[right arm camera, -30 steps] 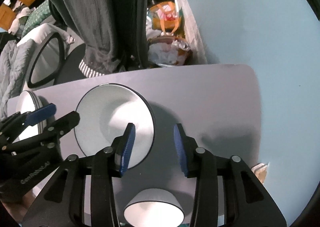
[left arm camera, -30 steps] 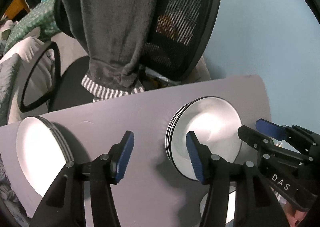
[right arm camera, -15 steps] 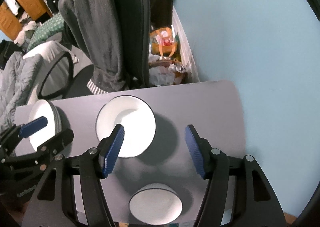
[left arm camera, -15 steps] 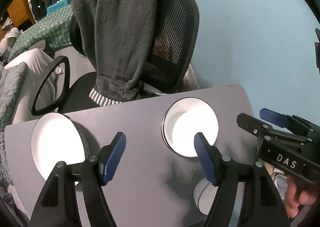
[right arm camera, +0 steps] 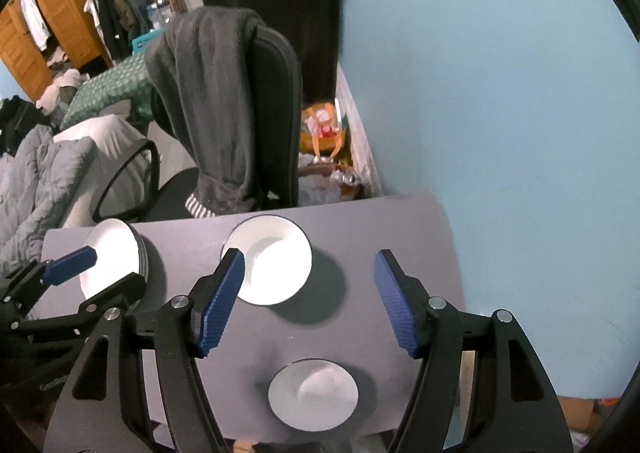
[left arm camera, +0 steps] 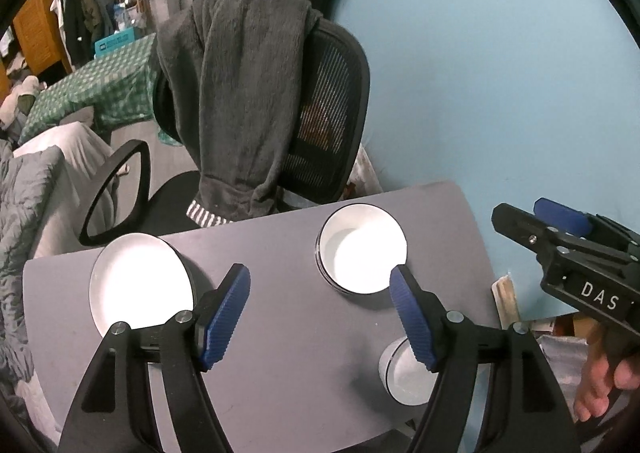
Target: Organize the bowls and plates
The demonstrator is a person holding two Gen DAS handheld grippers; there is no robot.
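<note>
Both tools, left tool [left arm camera: 320,317] and right tool [right arm camera: 308,297], hang released and empty above the bench [right arm camera: 380,221], their jaws having just been opening with nothing between them. On it sit a plate stack [left arm camera: 140,285] at 9 o'clock, a bowl stack [left arm camera: 362,249] at 12 and a single bowl [right arm camera: 313,393] at 6, well apart. Risk, as I judge it: a steep downward-pointing tool may clip the single bowl's rim and skid it off the near edge; each tool tilts steeply down, with fingers [left arm camera: 600,393] showing under the right one.

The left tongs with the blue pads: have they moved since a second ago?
Yes. The left tongs have pulled up and away from the grey table, which looks smaller now, and their jaws have just been opening, with nothing between them.
</note>
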